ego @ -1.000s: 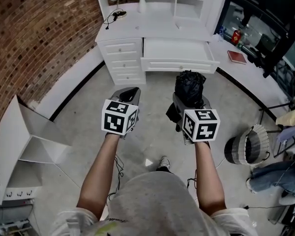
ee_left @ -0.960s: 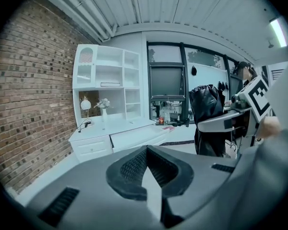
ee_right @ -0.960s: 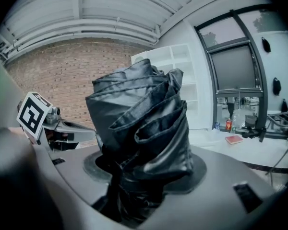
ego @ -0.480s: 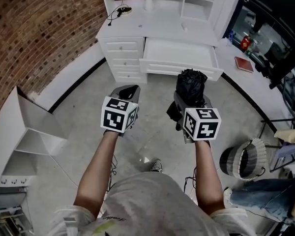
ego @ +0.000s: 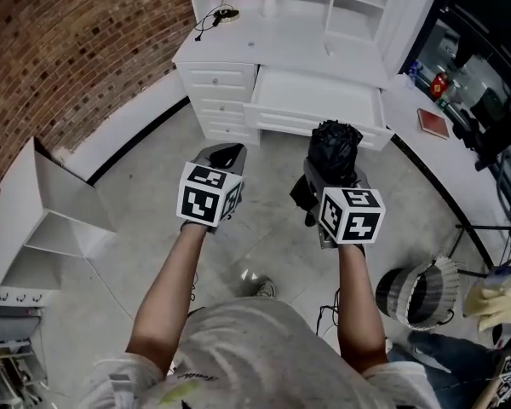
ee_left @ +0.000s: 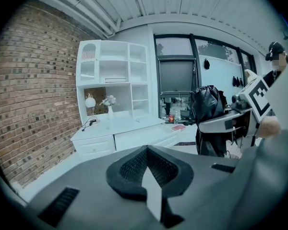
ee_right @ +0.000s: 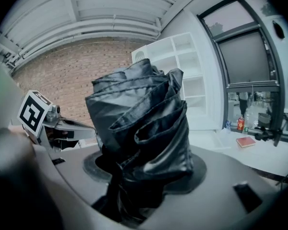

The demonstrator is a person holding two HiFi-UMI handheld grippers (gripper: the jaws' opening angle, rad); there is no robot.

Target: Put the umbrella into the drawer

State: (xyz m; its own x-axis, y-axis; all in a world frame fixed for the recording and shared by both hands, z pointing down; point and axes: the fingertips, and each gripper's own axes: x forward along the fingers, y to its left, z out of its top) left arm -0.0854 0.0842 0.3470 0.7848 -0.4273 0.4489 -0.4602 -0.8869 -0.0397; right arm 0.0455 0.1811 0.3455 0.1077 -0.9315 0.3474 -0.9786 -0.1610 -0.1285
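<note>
Since a second ago the desk [ego: 281, 45] has slid lower and to the right in the head view, so it looks a bit closer. Both grippers sit at the same spots in the picture as before.

The desk is big and white and stands by a brick wall [ego: 68, 49]. Its wide drawer [ego: 319, 100] is pulled out at the front of the desk.

The umbrella [ego: 334, 150] is black and folded up in a bunch. It is not in the drawer. It is held in the air over the floor [ego: 264, 228], just in front of the open drawer. The right gripper [ego: 332, 181] has its jaws squeezed tight on the lower part of the umbrella, and the top sticks out past the jaws toward the desk.

The left gripper [ego: 225, 153] is beside it, in front of the desk's small drawers. Its jaws are pressed together and hold nothing.

A red book [ego: 432, 123] lies to the right of the desk. A small vase [ego: 270, 2] stands at the back of the desk.
</note>
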